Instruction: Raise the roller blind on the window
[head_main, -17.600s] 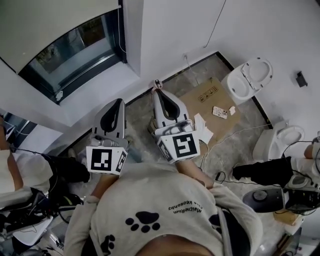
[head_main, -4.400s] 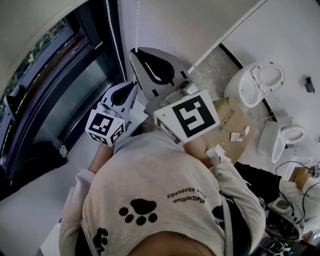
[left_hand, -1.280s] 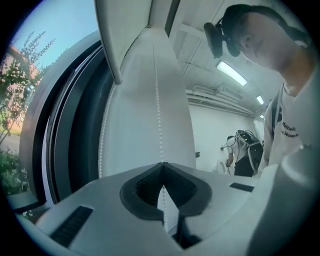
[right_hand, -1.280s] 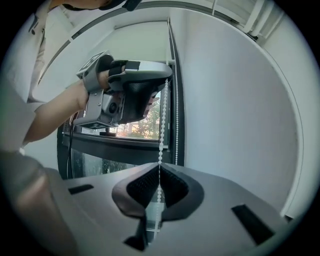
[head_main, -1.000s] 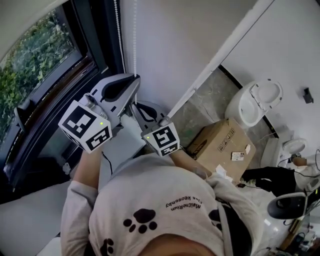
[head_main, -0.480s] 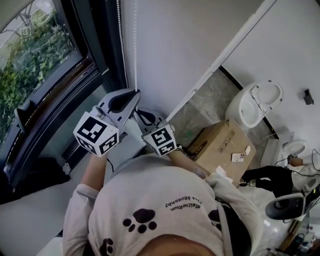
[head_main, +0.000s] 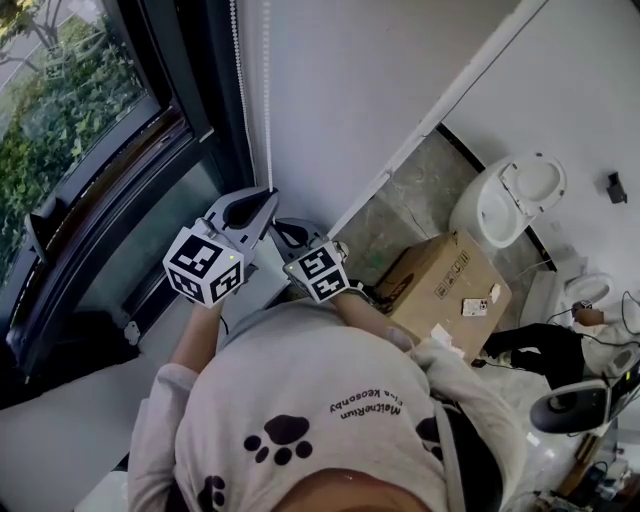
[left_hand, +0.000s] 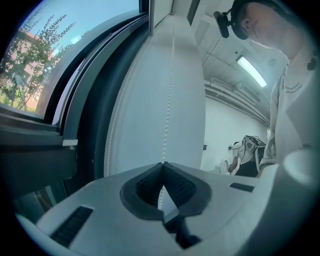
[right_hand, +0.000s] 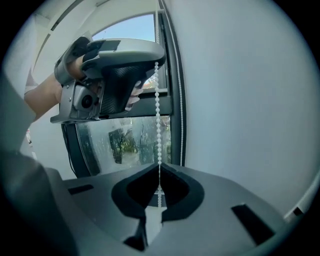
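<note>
Left gripper (head_main: 266, 194) and right gripper (head_main: 285, 228), both clamped on the bead chain (head_main: 267, 100), have dropped — more window (head_main: 80, 130) bared, so the raise proceeds.

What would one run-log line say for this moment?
left claw: shut on bead chain | right claw: shut on same chain, lower down

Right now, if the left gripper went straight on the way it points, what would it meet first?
Probably the white wall beside the window frame, just behind the bead chain the left gripper grips.
</note>
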